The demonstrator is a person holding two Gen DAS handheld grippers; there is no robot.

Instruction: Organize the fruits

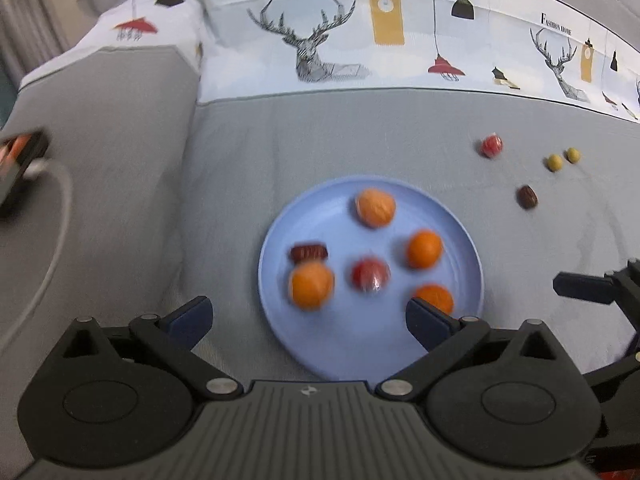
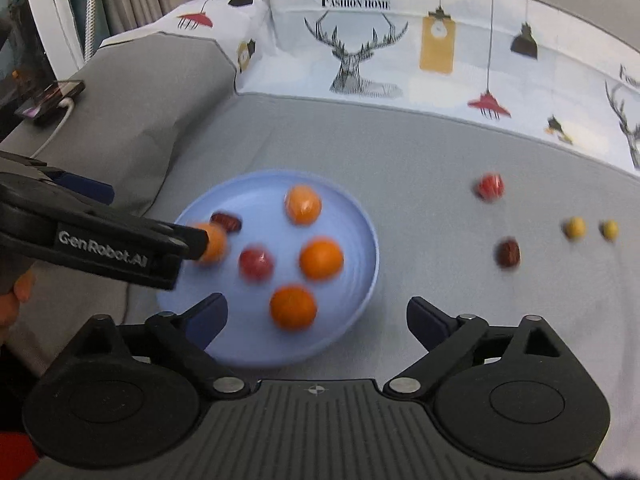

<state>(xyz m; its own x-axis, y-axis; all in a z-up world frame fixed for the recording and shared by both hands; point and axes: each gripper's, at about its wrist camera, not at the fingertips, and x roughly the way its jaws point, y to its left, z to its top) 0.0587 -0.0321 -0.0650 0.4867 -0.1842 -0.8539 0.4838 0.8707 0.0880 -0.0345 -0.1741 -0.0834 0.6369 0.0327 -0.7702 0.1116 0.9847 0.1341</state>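
A light blue plate [image 1: 360,348] [image 2: 248,196] lies on the grey sofa seat. It carries several oranges [image 1: 424,249] [image 2: 321,259], a red wrapped fruit [image 1: 370,275] [image 2: 256,263] and a dark red date [image 1: 308,252] [image 2: 226,221]. Off the plate to the right lie another red fruit [image 1: 491,145] [image 2: 490,186], a brown date [image 1: 527,197] [image 2: 508,253] and two small yellow fruits [image 1: 554,163] [image 2: 575,227]. My left gripper [image 1: 308,314] hangs open over the plate's near left side, holding nothing. My right gripper [image 2: 318,314] is open over the plate's near right rim, its pads clear of the orange below.
A phone [image 1: 16,160] [image 2: 52,98] on a white cable rests on the sofa arm at the left. A printed cover with deer and lamps [image 1: 320,40] runs along the sofa back. A hand [image 2: 16,292] holds the left gripper's handle.
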